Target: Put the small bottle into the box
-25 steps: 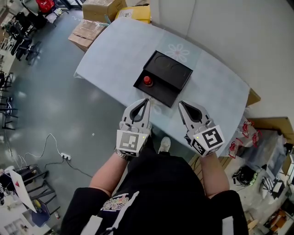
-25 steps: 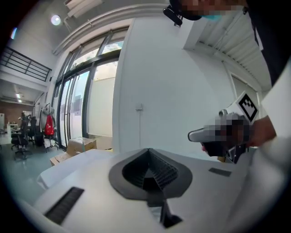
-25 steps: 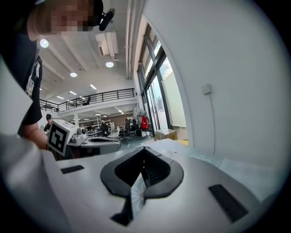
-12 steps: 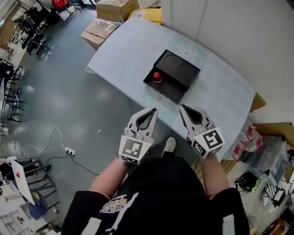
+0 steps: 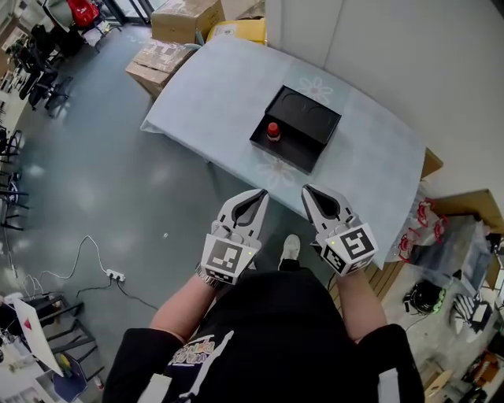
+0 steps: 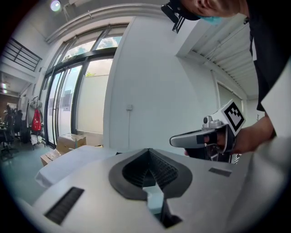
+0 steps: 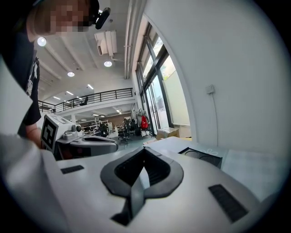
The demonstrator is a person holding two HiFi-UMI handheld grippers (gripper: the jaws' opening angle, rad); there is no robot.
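Observation:
The small bottle, topped by a red cap, stands in the near-left part of the black box on the pale blue table. Both grippers hang close to the person's body, short of the table's near edge and over the floor. My left gripper is shut with nothing in it, and so is my right gripper. The left gripper view shows closed jaws and the right gripper beside them. In the right gripper view the jaws are closed, with the box ahead at the right.
Cardboard boxes and a yellow box sit past the table's far left end. A power strip with its cable lies on the grey floor at the left. Bags and clutter fill the right side by the wall.
Both grippers have drawn back from the table's near edge toward the body. They stay shut and empty. The bottle has not moved in the box.

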